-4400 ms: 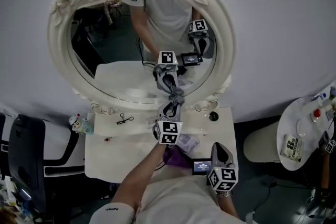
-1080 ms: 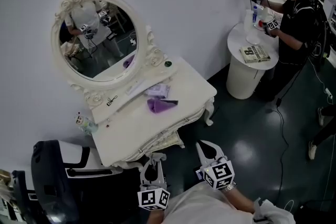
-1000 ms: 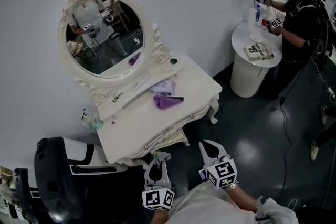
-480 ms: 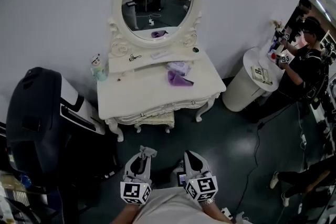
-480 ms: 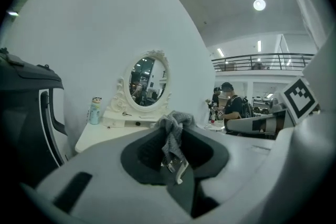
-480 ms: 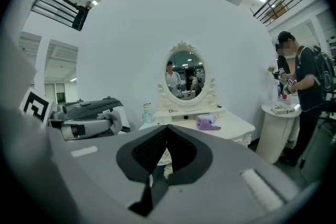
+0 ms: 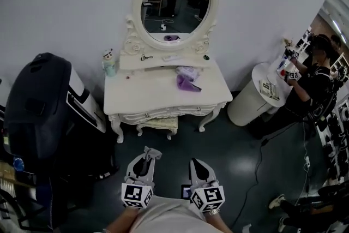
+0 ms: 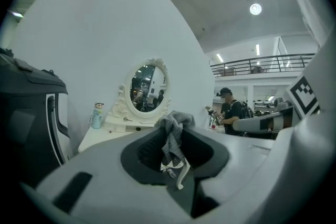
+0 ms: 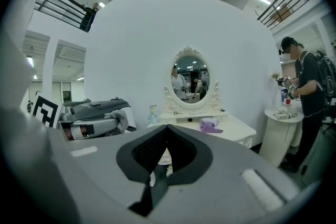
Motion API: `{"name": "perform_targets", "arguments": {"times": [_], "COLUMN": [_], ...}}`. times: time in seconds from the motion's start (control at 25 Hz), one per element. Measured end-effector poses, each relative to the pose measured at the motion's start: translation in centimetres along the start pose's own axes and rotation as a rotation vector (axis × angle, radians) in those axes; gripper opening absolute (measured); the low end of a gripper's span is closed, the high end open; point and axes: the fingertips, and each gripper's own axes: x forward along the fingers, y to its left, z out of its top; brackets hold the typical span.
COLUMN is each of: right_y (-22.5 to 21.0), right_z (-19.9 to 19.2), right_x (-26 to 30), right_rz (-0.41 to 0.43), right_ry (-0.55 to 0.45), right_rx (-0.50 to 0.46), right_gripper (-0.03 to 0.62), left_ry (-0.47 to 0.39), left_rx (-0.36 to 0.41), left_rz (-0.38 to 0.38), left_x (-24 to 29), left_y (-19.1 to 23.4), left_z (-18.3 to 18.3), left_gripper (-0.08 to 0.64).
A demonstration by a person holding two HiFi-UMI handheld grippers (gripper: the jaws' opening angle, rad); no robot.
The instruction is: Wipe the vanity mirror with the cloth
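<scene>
The oval vanity mirror [image 7: 175,0] in its ornate cream frame stands at the back of the white vanity table [image 7: 143,102], well ahead of me. Both grippers hang low over the dark floor, far short of the table. My left gripper [image 7: 147,156] is shut on a crumpled grey cloth [image 8: 171,136] that sticks up between its jaws. My right gripper [image 7: 197,164] is shut with nothing in it. From the right gripper view, the mirror [image 9: 191,75] is straight ahead and the left gripper [image 9: 94,122] lies to the left with the cloth [image 9: 124,118] at its tip.
A purple item [image 7: 185,83] lies on the tabletop, and a small bottle [image 7: 109,63] stands at its back left corner. A large black chair [image 7: 38,112] sits left of the table. At the right, a person [image 7: 315,71] stands by a round white side table [image 7: 256,96].
I have backed away from the vanity. The left gripper with the cloth, at the mirror glass 4.4 s ago, now hangs over the floor beside the right gripper; the table sits farther off and square on.
</scene>
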Motion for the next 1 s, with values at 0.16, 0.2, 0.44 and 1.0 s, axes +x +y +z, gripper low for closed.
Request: {"name": "perform_targets", "arguments": {"times": [0.16, 0.2, 0.44, 1.0], "right_y": [-2.0, -2.9, -8.1, -9.1], "right_z": [-0.3, -0.6, -4.5, -7.1], "right_x": [-4.0, -5.5, -14.3, -20.2], "right_rz": [-0.010, -0.025, -0.062, 0.066], "right_ry": [-0.019, -0.023, 0.032, 0.019], "right_rx": [0.009, 0.022, 0.072, 0.075], "right_gripper": [0.006, 0.006, 0.006, 0.006], "left_ry": [0.008, 0.011, 0.056, 0.092], "left_rx": [0.012, 0.019, 0.032, 0.048], "left_rz": [0.026, 0.009, -0.161, 0.087], "left_x": [-0.7, -0.8, -1.1, -12.3], "left_y": [-2.8, -4.4, -18.7, -21.8], "left_z": [-0.8, -1.0, -4.0, -7.0], "left_gripper": [0.081, 0.081, 0.081, 0.081]}}
